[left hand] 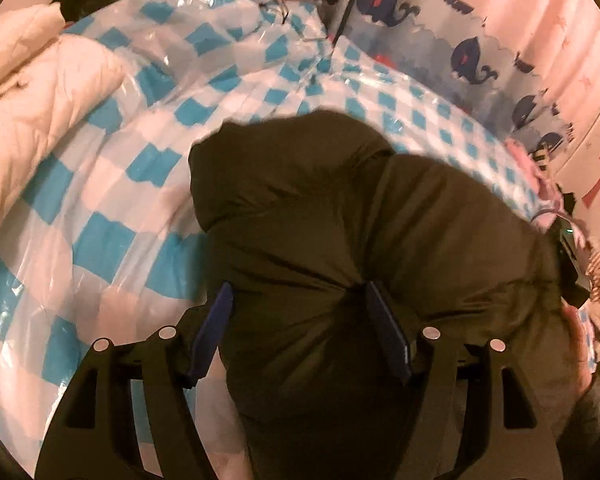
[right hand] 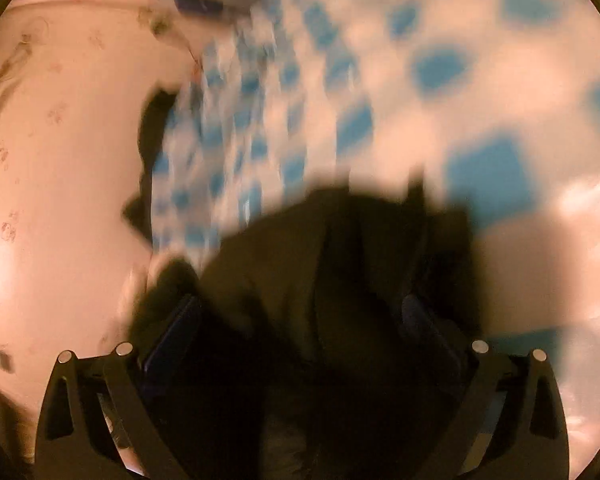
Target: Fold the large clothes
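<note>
Your left gripper (left hand: 298, 320) jaws pinch the dark olive padded jacket (left hand: 364, 216); your right gripper (right hand: 300, 320) jaws pinch it too, blurred. It's bunched on the blue-checked plastic-covered bedding (left hand: 112, 184), cream coat (left hand: 32, 92) beyond.

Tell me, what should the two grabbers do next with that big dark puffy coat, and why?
Probably lower it flat onto the blue-checked cover. The left gripper has the dark puffy coat bunched between its fingers, and the right gripper seems to hold more of it, though that view is blurred. The coat looks crumpled, so spreading it should come before any fold.
</note>
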